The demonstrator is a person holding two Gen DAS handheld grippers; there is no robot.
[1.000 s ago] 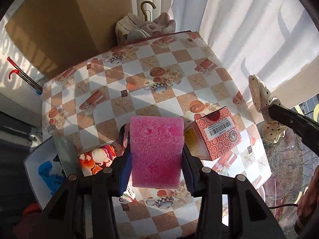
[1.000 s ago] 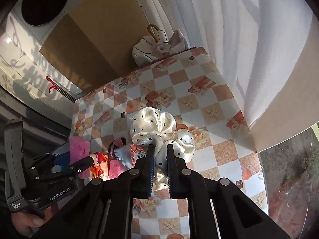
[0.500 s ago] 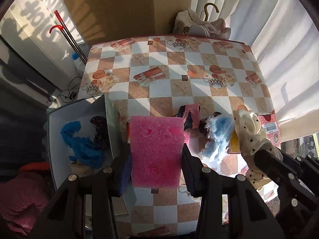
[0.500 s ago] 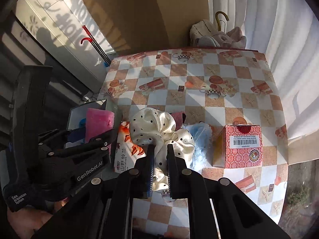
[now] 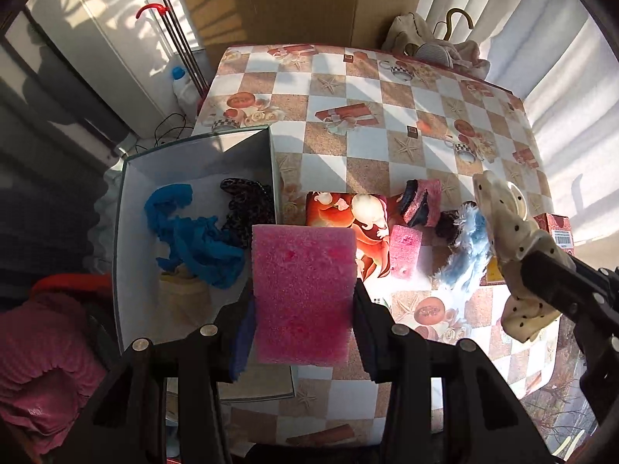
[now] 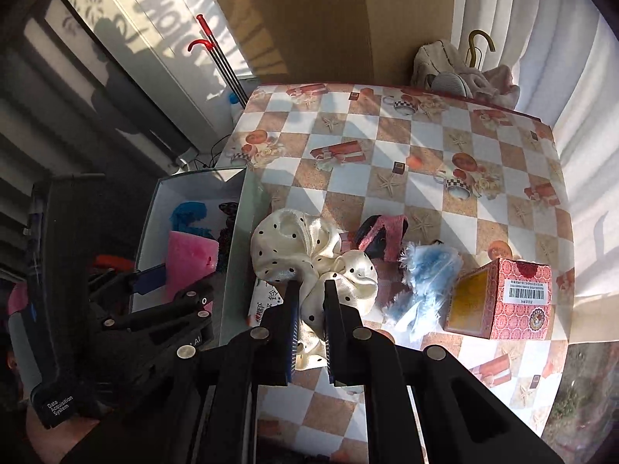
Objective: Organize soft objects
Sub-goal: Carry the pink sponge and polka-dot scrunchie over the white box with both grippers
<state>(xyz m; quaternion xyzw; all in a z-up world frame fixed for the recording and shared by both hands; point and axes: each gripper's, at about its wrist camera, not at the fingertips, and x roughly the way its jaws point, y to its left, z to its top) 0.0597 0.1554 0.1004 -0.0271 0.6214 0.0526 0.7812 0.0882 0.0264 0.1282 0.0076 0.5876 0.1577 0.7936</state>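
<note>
Sunlit white curtains and a tall sheet of brown cardboard stand behind a small table [image 5: 387, 162] covered in a glossy checked oilcloth printed with starfish, cups and gift boxes. At the table's left edge sits an open white box [image 5: 193, 154] with straight, thin walls; inside it lie a crumpled blue scrunchie [image 5: 193, 236] and a dark leopard-print scrunchie [image 5: 247, 205], touching each other near the box's far right wall. The left gripper [image 5: 303, 309] is clamped on a pink sponge [image 5: 303, 294], a coarse-pored rectangular block held upright over the box's right wall, partly hiding the box's near corner. The right gripper [image 6: 309, 309] is pinched tight on a cream satin scrunchie [image 6: 309, 247] with black dots, its shiny ruffles bulging above the fingertips, just right of the box wall. Several things crowd the table near its front edge: a glossy orange-and-white tissue pack [image 5: 348, 216] just beside the box, a smaller pink sponge [image 5: 404, 245] leaning on it, a pink-and-dark knitted band [image 5: 421, 201] standing on edge, a fluffy pale-blue scrunchie [image 5: 464, 247], and a red patterned carton [image 6: 506, 297] with a barcode label near the right edge. Beyond the table's far right corner lies a heap of beige cloth with a curved yellow handle rising from it. Red-tipped rods [image 5: 174, 27] and a white bottle [image 5: 183, 87] stand off the far left corner.
</note>
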